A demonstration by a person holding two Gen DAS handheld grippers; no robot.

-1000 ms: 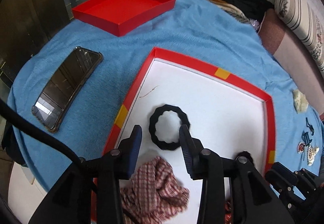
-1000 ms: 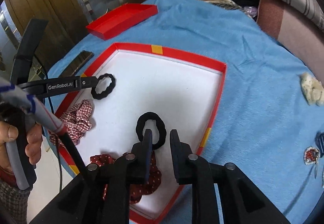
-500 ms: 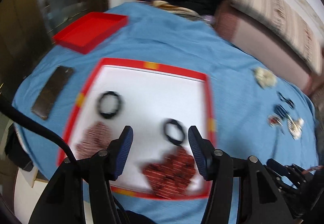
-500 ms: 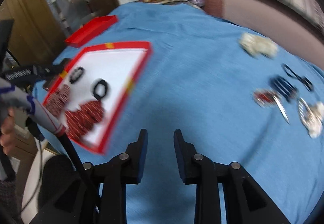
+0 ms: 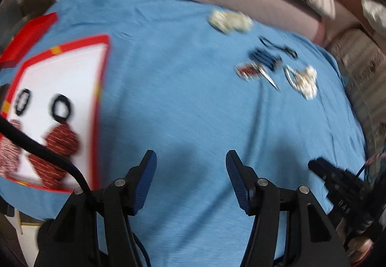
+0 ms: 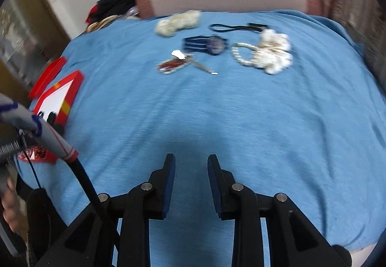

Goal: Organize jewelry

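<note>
Both my hand-held grippers are empty and between items: the left hand-held gripper [image 5: 190,163] has its jaws about half apart, the right hand-held gripper [image 6: 191,165] stands narrower, and each has only the blue cloth [image 5: 181,88] between its pads. I judge this the reach for the next piece. The loose pile lies at the far right of the counter, well apart from the red tray [image 5: 102,78] at the left.

In the tray I count two black hair rings [image 5: 61,107] and two plaid scrunchies [image 5: 61,144].

Still loose, as far as the blur lets me count: one cream scrunchie [image 6: 178,22], one black tie [image 6: 237,26], one dark blue clip [image 6: 207,45], one red clip [image 6: 172,65], one pearl bracelet [image 6: 243,55] touching a white fluffy piece [image 6: 276,53] — six in all.

Next I would carry a gripper to the far pile, settle on one piece and close on it alone; the clips lie close together, so I should come down squarely.
</note>
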